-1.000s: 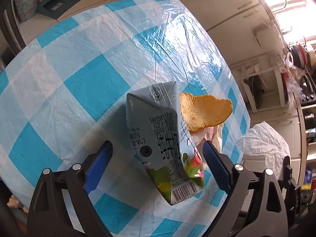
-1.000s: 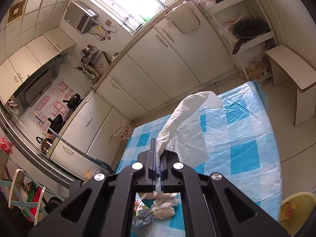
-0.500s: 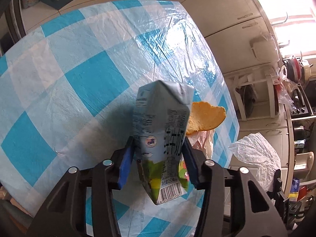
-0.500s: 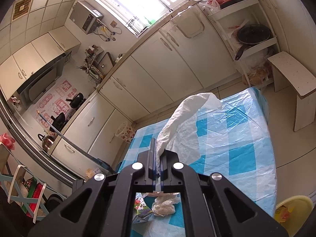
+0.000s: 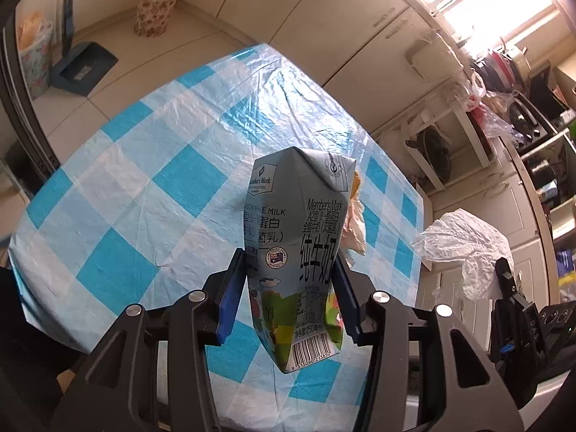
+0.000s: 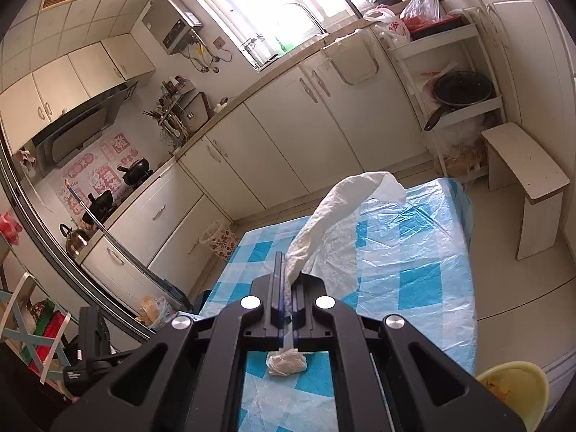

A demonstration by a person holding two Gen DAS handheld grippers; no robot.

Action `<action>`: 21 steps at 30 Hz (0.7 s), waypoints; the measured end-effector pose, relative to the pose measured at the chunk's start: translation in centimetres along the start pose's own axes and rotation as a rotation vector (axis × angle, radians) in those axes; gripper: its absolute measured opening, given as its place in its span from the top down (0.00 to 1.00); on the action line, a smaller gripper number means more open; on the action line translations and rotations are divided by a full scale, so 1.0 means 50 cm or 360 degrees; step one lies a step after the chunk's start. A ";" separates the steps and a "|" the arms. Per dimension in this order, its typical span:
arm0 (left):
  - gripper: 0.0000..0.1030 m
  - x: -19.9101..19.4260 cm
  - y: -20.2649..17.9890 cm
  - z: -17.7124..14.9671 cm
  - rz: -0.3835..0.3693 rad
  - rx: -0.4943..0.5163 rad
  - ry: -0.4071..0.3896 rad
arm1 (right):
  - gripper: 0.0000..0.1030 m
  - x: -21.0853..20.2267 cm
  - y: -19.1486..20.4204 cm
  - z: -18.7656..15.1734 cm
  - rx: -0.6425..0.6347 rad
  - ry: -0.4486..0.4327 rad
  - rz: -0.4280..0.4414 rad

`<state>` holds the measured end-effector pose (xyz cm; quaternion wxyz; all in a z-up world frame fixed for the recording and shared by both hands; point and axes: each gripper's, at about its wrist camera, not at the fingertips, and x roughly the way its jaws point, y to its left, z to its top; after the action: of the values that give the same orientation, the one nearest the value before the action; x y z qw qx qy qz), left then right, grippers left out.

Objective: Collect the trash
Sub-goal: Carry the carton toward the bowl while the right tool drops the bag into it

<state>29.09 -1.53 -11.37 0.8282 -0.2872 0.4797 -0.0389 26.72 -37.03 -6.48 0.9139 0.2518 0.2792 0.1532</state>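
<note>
My left gripper (image 5: 288, 288) is shut on a grey-blue milk carton (image 5: 298, 244) and holds it upright above the blue-and-white checked table (image 5: 136, 194). Behind the carton, a crumpled wrapper (image 5: 354, 230) and a sliver of orange peel (image 5: 356, 183) lie on the table. My right gripper (image 6: 287, 280) is shut on a white plastic bag (image 6: 338, 230), held above the table; the bag also shows in the left wrist view (image 5: 464, 248). A crumpled tissue (image 6: 286, 361) lies on the table under the right gripper.
A floral waste bin (image 5: 156, 9) and a blue dustpan (image 5: 82, 70) stand on the floor past the table. A yellow bin (image 6: 514, 392) is at the lower right, a white stool (image 6: 522, 180) beside the table. Kitchen cabinets (image 6: 288, 126) line the wall.
My left gripper closed on the milk carton, stood it upright and lifted it off the table. My right gripper still holds the white bag and has barely moved.
</note>
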 end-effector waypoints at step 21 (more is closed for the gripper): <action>0.57 -0.136 -0.231 -0.183 -0.0272 0.0562 -0.0037 | 0.97 -0.269 -0.044 -0.083 -0.0063 -0.0195 -0.0372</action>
<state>20.39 -12.82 -3.64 0.8648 -0.1776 0.4297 -0.1895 13.87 -42.98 -4.82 0.9457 0.2083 0.2470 0.0356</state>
